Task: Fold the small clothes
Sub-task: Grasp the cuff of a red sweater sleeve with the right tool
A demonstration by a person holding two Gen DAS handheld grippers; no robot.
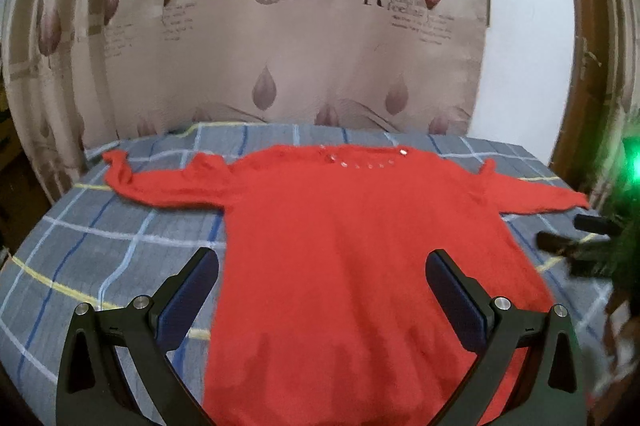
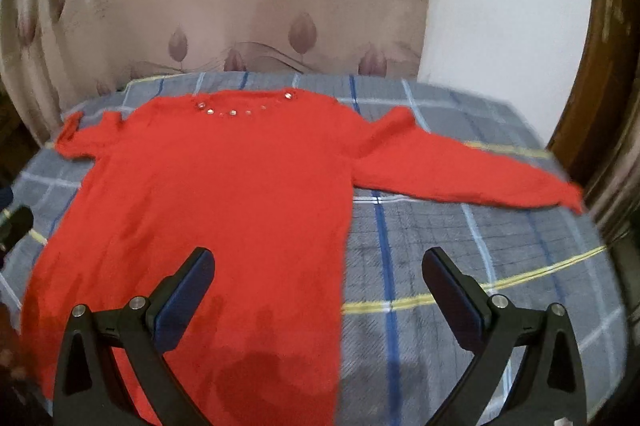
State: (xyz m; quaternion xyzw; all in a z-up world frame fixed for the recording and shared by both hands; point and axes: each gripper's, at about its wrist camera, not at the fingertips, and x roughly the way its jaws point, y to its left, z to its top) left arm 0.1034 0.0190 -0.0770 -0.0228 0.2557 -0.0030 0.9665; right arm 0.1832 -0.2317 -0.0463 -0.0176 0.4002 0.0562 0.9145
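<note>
A grey plaid bedcover (image 1: 120,238) spreads before a leaf-printed curtain (image 1: 280,46), and a red sweater (image 1: 340,226) lies flat on it, sleeves out left and right, its beaded neckline (image 2: 240,108) at the far side. The left gripper (image 1: 322,274) and right gripper (image 2: 318,272) hang released above its near hem, grasping nothing.

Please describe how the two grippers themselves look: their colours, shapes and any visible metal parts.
Both the left gripper and the right gripper look alike: black angular frames, two fingers lined with dark blue pads, and round silver bolt heads at the joints. No cables or markings are visible.
</note>
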